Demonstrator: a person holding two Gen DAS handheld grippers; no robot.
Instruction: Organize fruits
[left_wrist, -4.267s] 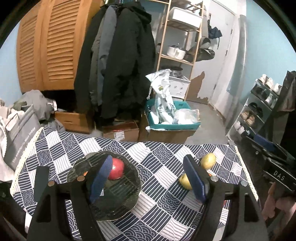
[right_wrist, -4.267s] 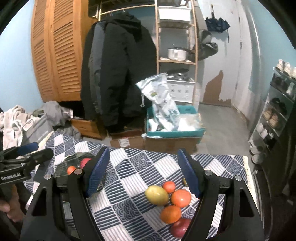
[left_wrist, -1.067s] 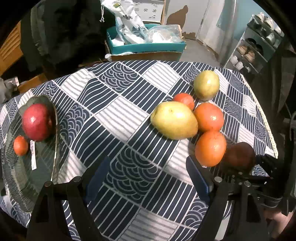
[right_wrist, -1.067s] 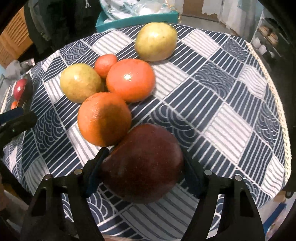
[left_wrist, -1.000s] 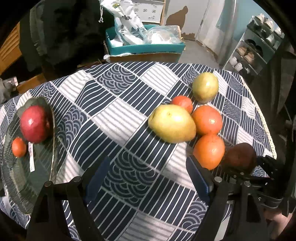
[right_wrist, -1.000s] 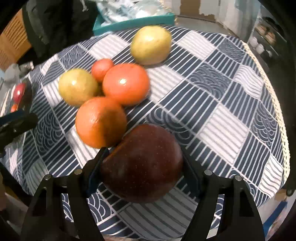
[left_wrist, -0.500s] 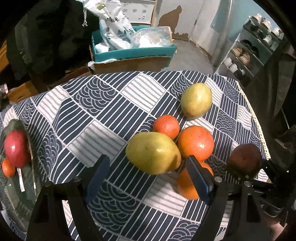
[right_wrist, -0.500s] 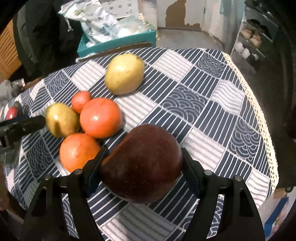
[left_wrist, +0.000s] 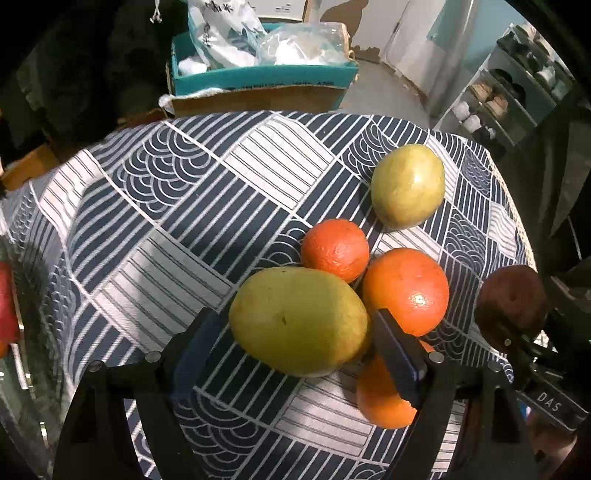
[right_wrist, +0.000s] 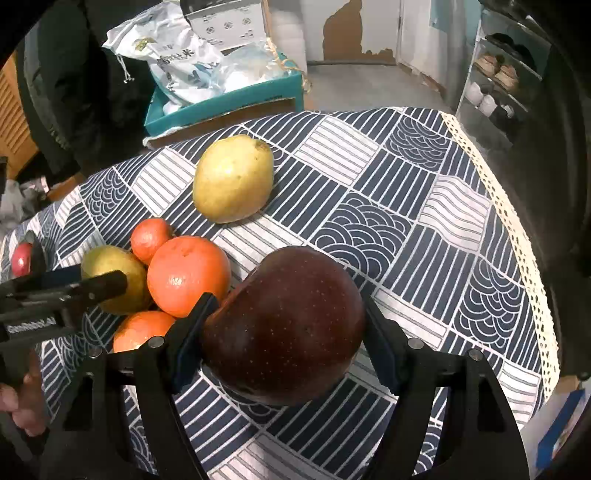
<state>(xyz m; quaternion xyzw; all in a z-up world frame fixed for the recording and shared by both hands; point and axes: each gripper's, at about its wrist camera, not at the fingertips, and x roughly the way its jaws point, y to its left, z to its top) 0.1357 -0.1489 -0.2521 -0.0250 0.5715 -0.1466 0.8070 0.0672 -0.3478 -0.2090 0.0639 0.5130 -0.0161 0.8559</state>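
While the right gripper holds a dark red pear clamped between its two blue pads, lifted above the patterned tablecloth, the left gripper sits with its jaws spread wide around a yellow-green pear. From the left wrist view, that pear lies on the cloth between the fingers; the right pad looks close against it and the left pad seems slightly apart, but contact cannot be told for sure.

The remaining fruit is clustered just beside it. A large orange touches the yellow-green pear on its right, a small tangerine sits just behind both, and another orange lies nearer the camera, partly hidden by the left gripper's right finger. A second yellow-green pear rests apart from the cluster, farther back toward the table's far edge.

In the right wrist view, the left gripper's dark fingers reach in from the left edge beside the yellow-green pear, and a red apple shows at the far left. Behind the table stands a teal box holding white bags.
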